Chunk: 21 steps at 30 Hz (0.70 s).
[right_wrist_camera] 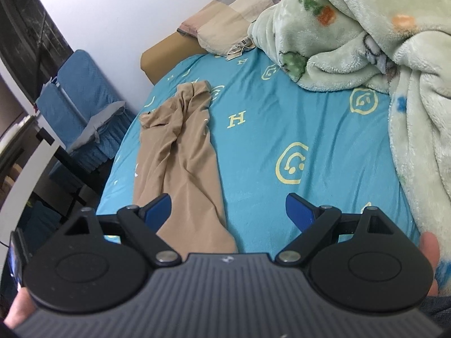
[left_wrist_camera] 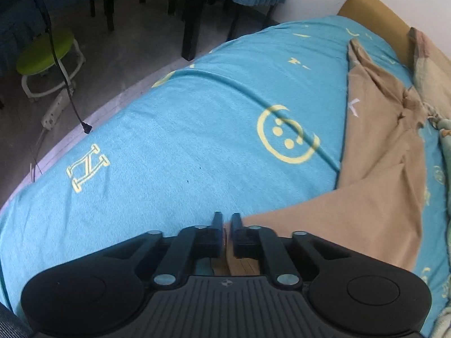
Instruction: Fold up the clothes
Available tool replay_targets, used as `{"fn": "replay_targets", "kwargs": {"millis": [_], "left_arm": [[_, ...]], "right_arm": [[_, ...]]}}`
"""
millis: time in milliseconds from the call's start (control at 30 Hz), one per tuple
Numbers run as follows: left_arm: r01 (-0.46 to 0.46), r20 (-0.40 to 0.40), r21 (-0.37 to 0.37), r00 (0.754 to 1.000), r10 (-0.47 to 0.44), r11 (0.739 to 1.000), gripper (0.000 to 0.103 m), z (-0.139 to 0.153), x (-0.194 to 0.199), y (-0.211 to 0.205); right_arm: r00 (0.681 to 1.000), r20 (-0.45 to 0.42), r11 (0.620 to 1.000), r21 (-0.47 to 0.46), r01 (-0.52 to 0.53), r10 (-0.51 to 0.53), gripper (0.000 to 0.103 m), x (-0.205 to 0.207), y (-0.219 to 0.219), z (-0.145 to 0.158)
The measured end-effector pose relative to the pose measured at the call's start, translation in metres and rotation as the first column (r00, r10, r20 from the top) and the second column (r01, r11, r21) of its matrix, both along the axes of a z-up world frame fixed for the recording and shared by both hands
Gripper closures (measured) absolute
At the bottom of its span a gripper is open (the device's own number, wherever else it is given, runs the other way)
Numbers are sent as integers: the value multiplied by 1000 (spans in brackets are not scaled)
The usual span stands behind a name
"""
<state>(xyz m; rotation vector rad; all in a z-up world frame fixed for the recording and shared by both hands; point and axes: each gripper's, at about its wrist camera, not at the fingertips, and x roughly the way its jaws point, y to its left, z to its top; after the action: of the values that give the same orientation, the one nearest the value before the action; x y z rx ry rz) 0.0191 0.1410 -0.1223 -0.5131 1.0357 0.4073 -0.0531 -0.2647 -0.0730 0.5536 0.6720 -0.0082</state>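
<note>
Left gripper (left_wrist_camera: 227, 219), jaws pinched on the tan garment (left_wrist_camera: 377, 152) (spread over the bed (left_wrist_camera: 183, 118)); right gripper (right_wrist_camera: 228, 208), jaws wide, above it.

Taking the tan garment (right_wrist_camera: 180, 152) as landmark: to its right, bare turquoise sheet (right_wrist_camera: 282, 129) runs open as far as the heaped green fleece blanket (right_wrist_camera: 366, 42), which walls off that side. Beyond its far end, a checked pillow (right_wrist_camera: 225, 25) and a tan headboard (right_wrist_camera: 166, 53) close the way. On its other side the sheet lies bare to the bed edge (left_wrist_camera: 93, 115), with dark chair legs (left_wrist_camera: 191, 28) and a green stool (left_wrist_camera: 45, 53) on the floor past it.
</note>
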Motion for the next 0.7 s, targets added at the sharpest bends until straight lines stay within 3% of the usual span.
{"fn": "replay_targets", "kwargs": {"millis": [167, 267, 367, 433, 533, 633, 700], "left_arm": [[63, 133, 110, 988, -78, 992, 101, 40, -21, -19], [153, 237, 220, 950, -205, 963, 101, 71, -45, -44], [274, 339, 304, 864, -372, 913, 101, 101, -75, -81], [381, 361, 349, 789, -498, 856, 101, 113, -94, -112], [538, 329, 390, 677, -659, 747, 101, 113, -109, -157], [651, 270, 343, 622, -735, 677, 101, 99, -107, -188], [689, 225, 289, 625, -747, 664, 97, 88, -97, -194]], "right_arm": [[1000, -1, 999, 40, 9, -9, 14, -1, -6, -2], [1000, -3, 998, 62, 10, -10, 14, 0, -9, -3], [1000, -4, 997, 78, 9, -9, 14, 2, -10, -4], [1000, -6, 996, 87, 8, -7, 14, 3, -11, -5], [1000, -11, 995, 95, 5, -4, 14, 4, -11, -7], [1000, -27, 995, 100, 6, -4, 14, 5, -12, -9], [999, -43, 993, 116, 4, 1, 14, 6, -13, -12]]}}
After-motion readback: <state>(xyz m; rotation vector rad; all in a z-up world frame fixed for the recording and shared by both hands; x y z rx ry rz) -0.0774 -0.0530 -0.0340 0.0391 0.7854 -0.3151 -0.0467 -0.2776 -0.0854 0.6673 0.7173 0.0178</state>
